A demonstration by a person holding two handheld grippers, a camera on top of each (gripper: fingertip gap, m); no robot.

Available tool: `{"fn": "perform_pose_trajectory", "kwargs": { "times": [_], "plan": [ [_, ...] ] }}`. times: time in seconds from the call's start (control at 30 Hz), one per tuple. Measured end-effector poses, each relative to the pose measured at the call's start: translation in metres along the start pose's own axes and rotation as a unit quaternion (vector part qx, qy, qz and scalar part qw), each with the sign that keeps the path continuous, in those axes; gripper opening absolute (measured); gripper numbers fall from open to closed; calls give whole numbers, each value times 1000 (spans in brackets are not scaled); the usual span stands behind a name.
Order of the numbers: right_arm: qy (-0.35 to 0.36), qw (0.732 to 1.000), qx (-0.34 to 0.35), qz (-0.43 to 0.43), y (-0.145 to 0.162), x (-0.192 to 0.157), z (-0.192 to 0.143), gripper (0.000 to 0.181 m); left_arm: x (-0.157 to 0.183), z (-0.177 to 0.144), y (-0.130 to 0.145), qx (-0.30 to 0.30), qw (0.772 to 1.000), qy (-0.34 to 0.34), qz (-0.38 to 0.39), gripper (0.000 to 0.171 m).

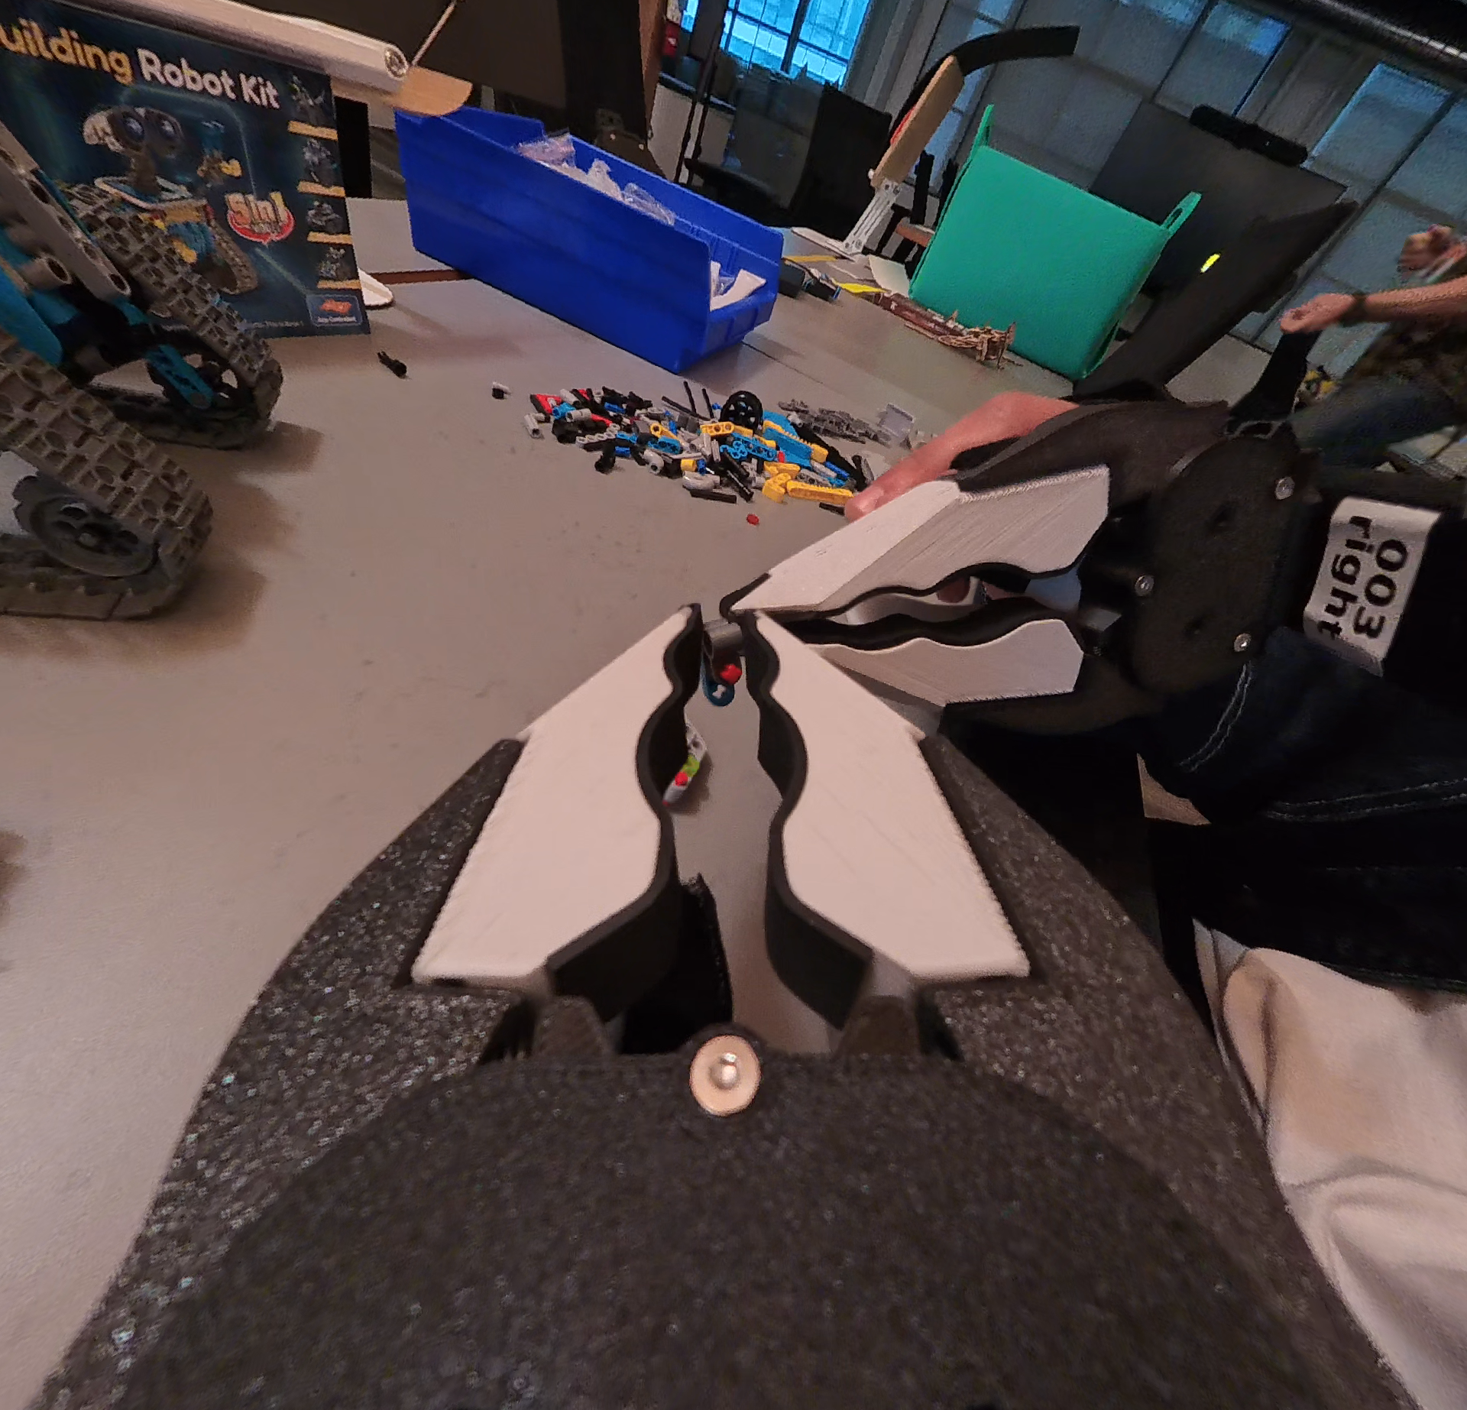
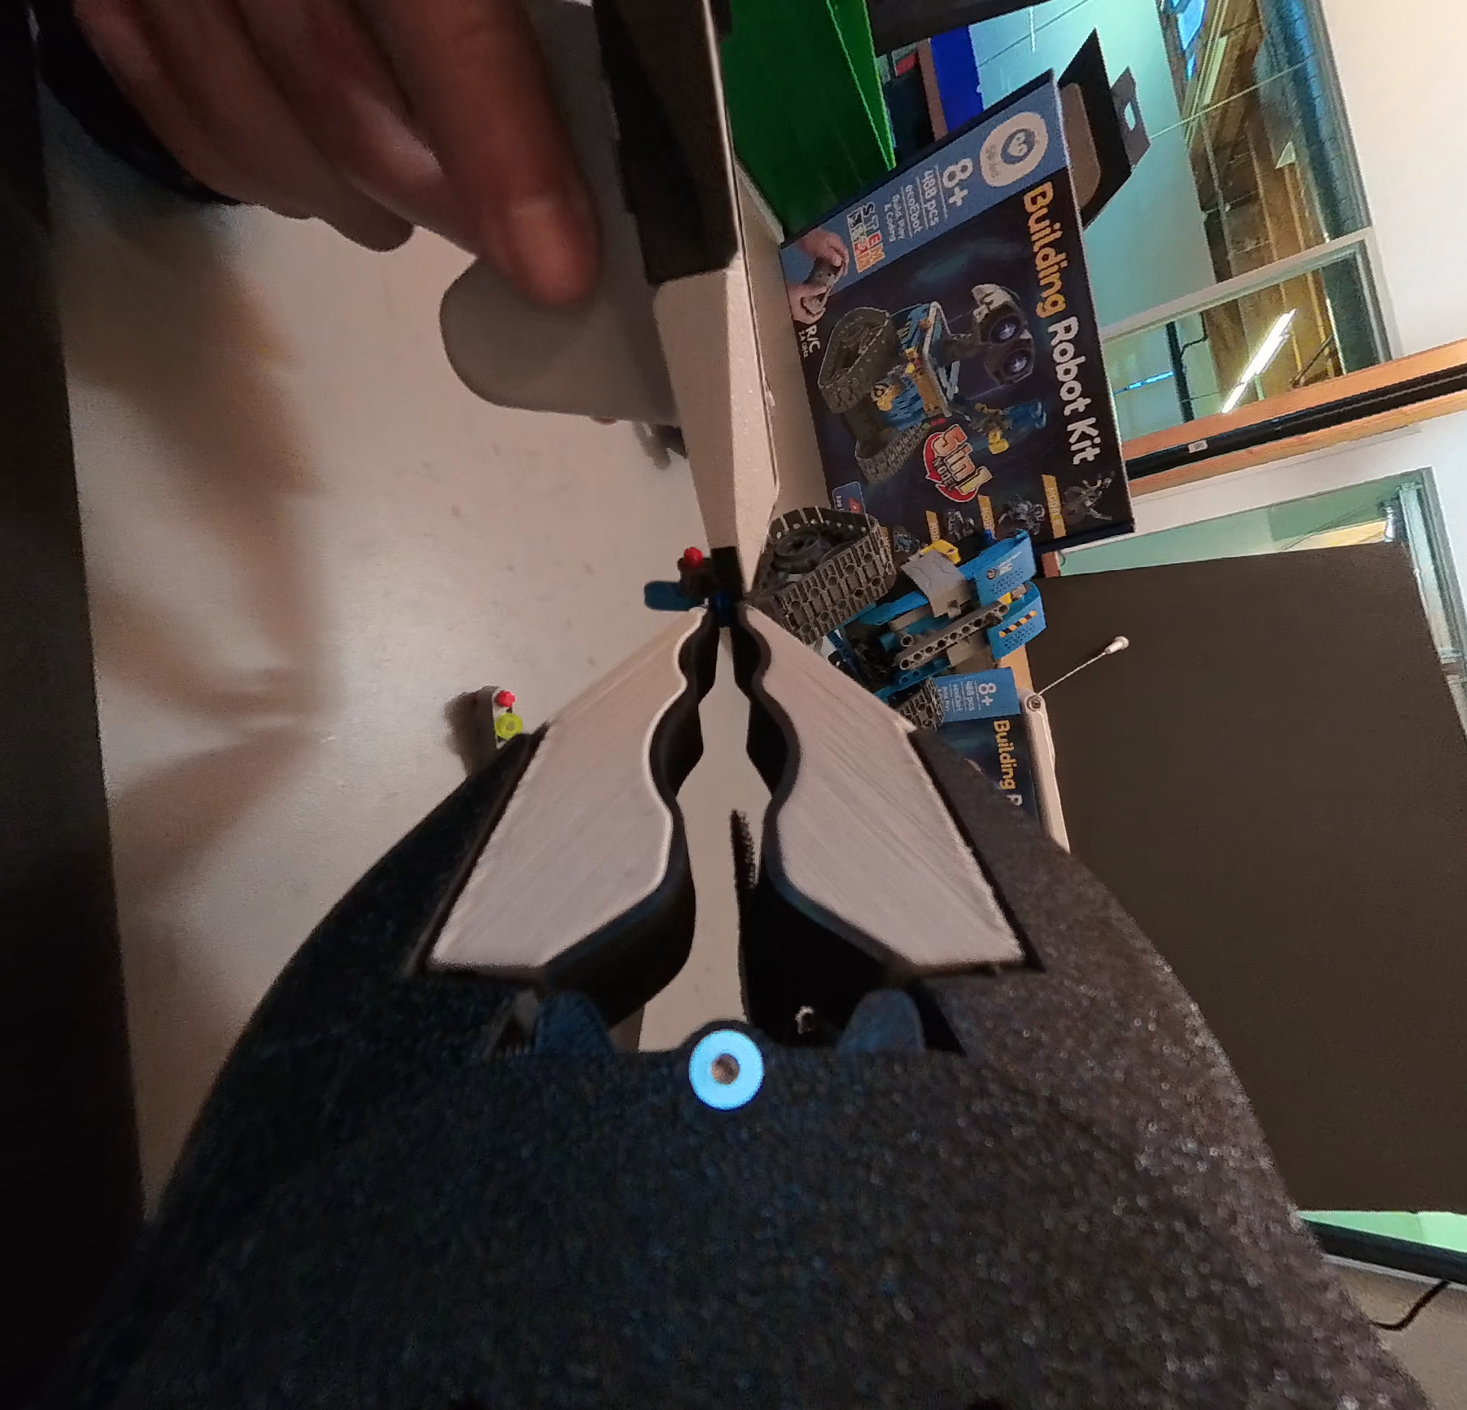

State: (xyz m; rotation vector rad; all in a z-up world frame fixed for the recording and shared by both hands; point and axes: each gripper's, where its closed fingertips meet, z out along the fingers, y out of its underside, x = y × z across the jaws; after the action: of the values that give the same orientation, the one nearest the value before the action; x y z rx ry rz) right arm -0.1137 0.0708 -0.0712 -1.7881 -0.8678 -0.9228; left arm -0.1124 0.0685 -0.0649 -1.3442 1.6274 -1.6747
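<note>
My left gripper [image 1: 721,632] is shut on a small brick assembly [image 1: 724,669] made of a grey piece, a blue piece and a red pin, held above the grey table [image 1: 397,657]. My right gripper [image 2: 724,617] comes in from the right and meets it tip to tip, also shown in the left wrist view [image 1: 746,616]. It is shut on the dark end of the same assembly [image 2: 675,587]. The left gripper's finger [image 2: 730,419] hangs from above in the right wrist view. A small grey piece with lime and red parts [image 1: 687,768] lies on the table below.
A pile of loose bricks [image 1: 714,451] lies farther out. A blue bin [image 1: 587,236], a green bag [image 1: 1040,260], the kit box [image 1: 175,157] and a tracked robot model [image 1: 103,387] stand around it. A person's arm [image 1: 1389,308] shows far right. The tips of both grippers are at nearly the same place.
</note>
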Motion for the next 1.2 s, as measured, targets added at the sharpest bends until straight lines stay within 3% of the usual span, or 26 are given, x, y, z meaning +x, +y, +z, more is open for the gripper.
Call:
{"fn": "perform_pose_trajectory", "kwargs": {
  "times": [0.2, 0.7, 0.9, 1.03, 1.2],
  "plan": [
    [11, 1000, -9, -18, 6, -8, 5, 1, -7, 3, 11, -32, 999, -6, -20, 8],
    [12, 1000, -18, -13, 11, -11, 10, 2, -15, 3, 16, -44, 998, -13, -48, 15],
    [15, 999, -12, -31, 8, -12, 9, 1, -12, 4, 19, -54, 998, -23, -8, 7],
    [24, 999, -34, -32, 12, -12, 12, 1, -18, 5, 20, -60, 995, -79, 31, 6],
    [35, 998, -45, -29, 13, -9, 13, 0, -21, 6, 20, -54, 996, -76, 2, 6]
  ]
}}
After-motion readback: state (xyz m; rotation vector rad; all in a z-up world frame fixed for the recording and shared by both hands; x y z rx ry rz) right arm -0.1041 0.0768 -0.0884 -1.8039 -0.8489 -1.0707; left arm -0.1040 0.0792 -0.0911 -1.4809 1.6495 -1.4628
